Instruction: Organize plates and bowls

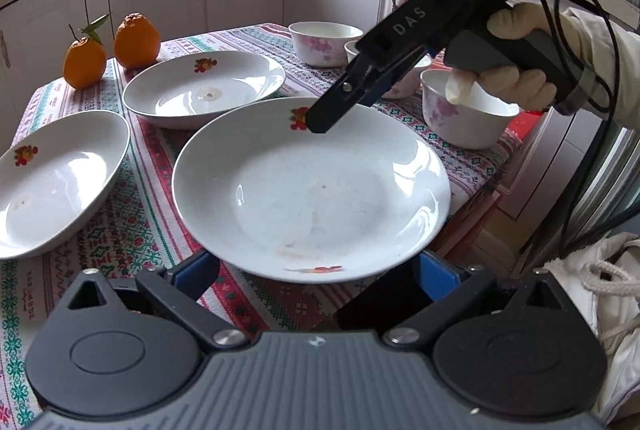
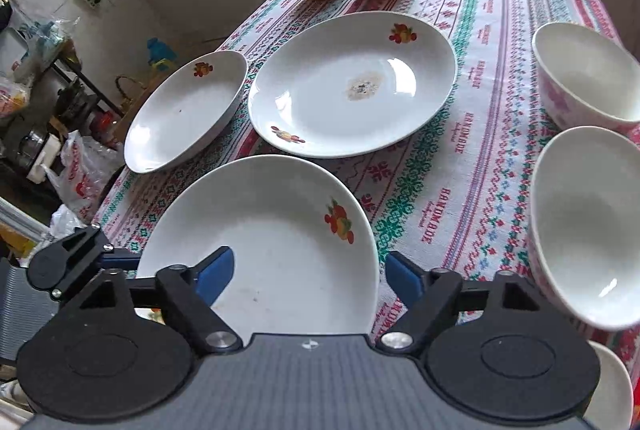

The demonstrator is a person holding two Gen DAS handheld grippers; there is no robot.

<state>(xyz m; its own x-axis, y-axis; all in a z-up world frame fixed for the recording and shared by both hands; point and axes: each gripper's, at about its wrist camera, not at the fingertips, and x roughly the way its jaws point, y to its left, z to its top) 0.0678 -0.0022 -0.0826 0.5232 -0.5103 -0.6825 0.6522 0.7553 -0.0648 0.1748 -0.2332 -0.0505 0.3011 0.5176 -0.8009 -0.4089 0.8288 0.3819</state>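
Observation:
The nearest white plate (image 1: pixel 312 190) (image 2: pixel 272 242) with a fruit print lies on the patterned tablecloth. My left gripper (image 1: pixel 318 270) stands open at the plate's near rim, its blue pads (image 1: pixel 200 270) wide apart on either side and clear of the rim. My right gripper (image 1: pixel 324 118) (image 2: pixel 308 270) comes down over the far rim. It is open: one pad (image 2: pixel 216 270) hangs over the plate's inside, the other (image 2: pixel 404 274) just outside the rim. Two more plates (image 1: pixel 204 86) (image 1: pixel 52 182) and flowered bowls (image 1: pixel 464 110) (image 1: pixel 324 42) sit around it.
Two oranges (image 1: pixel 84 62) (image 1: pixel 136 42) rest at the table's far corner. In the right wrist view the bowls (image 2: pixel 588 226) (image 2: pixel 588 70) crowd the right side. A gloved hand (image 1: pixel 516 30) holds the right gripper. Past the table edge (image 2: pixel 116 186), bags lie on the floor. Cabinets ring the table.

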